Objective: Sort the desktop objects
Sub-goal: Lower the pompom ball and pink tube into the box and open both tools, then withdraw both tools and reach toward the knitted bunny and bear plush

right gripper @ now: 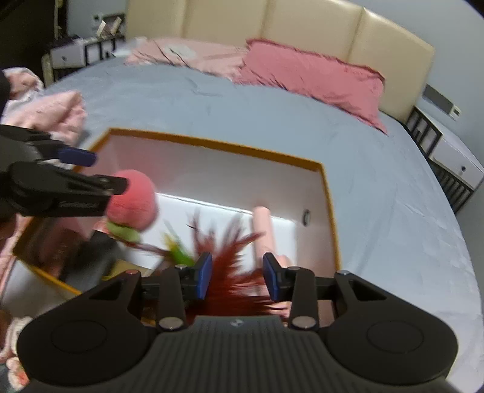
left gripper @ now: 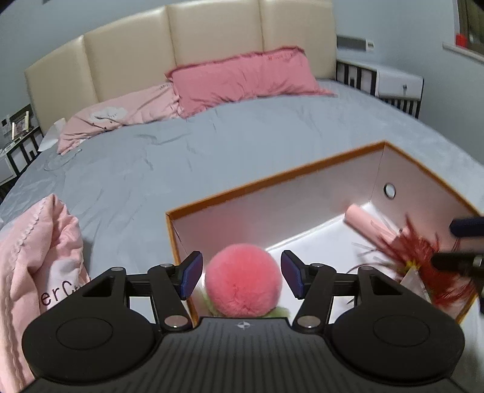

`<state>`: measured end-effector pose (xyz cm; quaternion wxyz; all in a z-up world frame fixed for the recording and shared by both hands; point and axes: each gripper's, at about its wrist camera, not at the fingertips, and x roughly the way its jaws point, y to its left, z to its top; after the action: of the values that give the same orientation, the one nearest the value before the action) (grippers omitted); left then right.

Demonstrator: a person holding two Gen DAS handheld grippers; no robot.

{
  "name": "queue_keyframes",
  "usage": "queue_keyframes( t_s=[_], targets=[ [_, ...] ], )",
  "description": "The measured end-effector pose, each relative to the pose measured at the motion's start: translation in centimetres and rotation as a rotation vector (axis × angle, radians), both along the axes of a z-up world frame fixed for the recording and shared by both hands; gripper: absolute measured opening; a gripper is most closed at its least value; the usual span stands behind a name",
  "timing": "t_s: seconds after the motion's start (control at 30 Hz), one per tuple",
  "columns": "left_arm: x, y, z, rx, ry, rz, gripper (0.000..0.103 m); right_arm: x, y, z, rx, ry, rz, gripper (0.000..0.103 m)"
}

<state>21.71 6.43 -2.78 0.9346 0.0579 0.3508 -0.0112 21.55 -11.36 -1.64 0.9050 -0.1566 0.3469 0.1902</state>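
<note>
Where pillows lie, grey bedspread (left gripper: pixel 211 145), cream headboard (left gripper: pixel 211 33)

Tube (left gripper: pixel 367 225) in box (left gripper: pixel 272 181) on bed (left gripper: pixel 151 157)

A wide bed (left gripper: pixel 211 145) is covered by a grey-blue sheet, backed by a cream padded headboard (left gripper: pixel 181 39) in upright panels. Two pink pillows (left gripper: pixel 248 75) are laid against the headboard, and a pale pink quilt (left gripper: pixel 33 260) is bunched at the near left edge. The walls (left gripper: pixel 393 21) are painted a pale grey-blue. A black-framed bedside table (left gripper: pixel 390 84) with white drawers is seen at each side of the bed. A photo frame (left gripper: pixel 19 124) is stood on the left one.
</note>
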Motion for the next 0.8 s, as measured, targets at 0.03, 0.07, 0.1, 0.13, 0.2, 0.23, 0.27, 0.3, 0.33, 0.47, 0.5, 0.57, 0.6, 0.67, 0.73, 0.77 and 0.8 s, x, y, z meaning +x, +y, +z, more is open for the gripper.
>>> queue_keyframes(
  t_s=[0.03, 0.07, 0.1, 0.13, 0.2, 0.23, 0.27, 0.3, 0.33, 0.47, 0.5, 0.57, 0.6, 0.67, 0.73, 0.77, 0.8],
  targets=[
    [-0.4, 0.2, 0.3, -0.010, -0.017, 0.005, 0.067, -0.6, 0.2, -0.1, 0.007, -0.023, 0.012, 0.039],
    [-0.8, 0.3, 0.6, -0.020, -0.034, 0.011, 0.067, -1.3, 0.3, -0.1, 0.015, -0.047, 0.026, 0.039],
    [-1.3, 0.5, 0.9, -0.030, -0.051, 0.019, 0.067, -2.0, 0.4, 0.0, 0.024, -0.072, 0.040, 0.039],
    [-1.7, 0.6, 1.3, -0.038, -0.068, 0.024, 0.067, -2.5, 0.5, 0.0, 0.036, -0.091, 0.053, 0.041],
    [-2.9, 0.8, 2.1, -0.056, -0.106, 0.034, 0.067, -3.7, 0.4, 0.0, 0.069, -0.119, 0.078, 0.045],
    [-3.4, 0.9, 2.6, -0.063, -0.122, 0.033, 0.067, -4.3, 0.3, 0.0, 0.087, -0.129, 0.087, 0.045],
    [-3.9, 0.9, 2.9, -0.070, -0.135, 0.031, 0.067, -4.9, 0.1, -0.1, 0.108, -0.136, 0.093, 0.046],
    [-4.4, 0.9, 3.2, -0.074, -0.146, 0.028, 0.067, -5.4, 0.0, -0.1, 0.119, -0.138, 0.094, 0.046],
    [-5.0, 0.9, 3.4, -0.078, -0.154, 0.022, 0.067, -5.9, -0.1, -0.3, 0.124, -0.137, 0.096, 0.046],
    [-7.3, 0.8, 3.6, -0.130, -0.146, 0.003, 0.067, -7.9, -0.6, -1.2, 0.147, -0.115, 0.087, 0.046],
    [-7.9, 0.9, 3.6, -0.147, -0.134, 0.001, 0.067, -8.3, -0.8, -1.4, 0.161, -0.104, 0.081, 0.046],
    [-9.0, 1.1, 3.8, -0.167, -0.113, 0.007, 0.067, -9.1, -1.3, -1.9, 0.189, -0.075, 0.059, 0.046],
    [-9.4, 1.1, 3.9, -0.172, -0.106, 0.010, 0.067, -9.4, -1.4, -2.3, 0.197, -0.056, 0.050, 0.046],
    [-10.6, 1.2, 4.0, -0.179, -0.099, 0.015, 0.067, -10.0, -1.7, -2.9, 0.207, -0.022, 0.032, 0.047],
    [-11.8, 1.2, 3.9, -0.184, -0.068, 0.026, 0.067, -10.6, -1.8, -3.8, 0.199, 0.008, 0.024, 0.050],
    [-12.2, 1.3, 3.8, -0.188, -0.044, 0.035, 0.067, -11.0, -1.8, -4.2, 0.190, 0.016, 0.020, 0.050],
    [-12.6, 1.4, 3.7, -0.191, -0.009, 0.052, 0.067, -11.4, -1.7, -4.6, 0.180, 0.027, 0.019, 0.050]
  ],
)
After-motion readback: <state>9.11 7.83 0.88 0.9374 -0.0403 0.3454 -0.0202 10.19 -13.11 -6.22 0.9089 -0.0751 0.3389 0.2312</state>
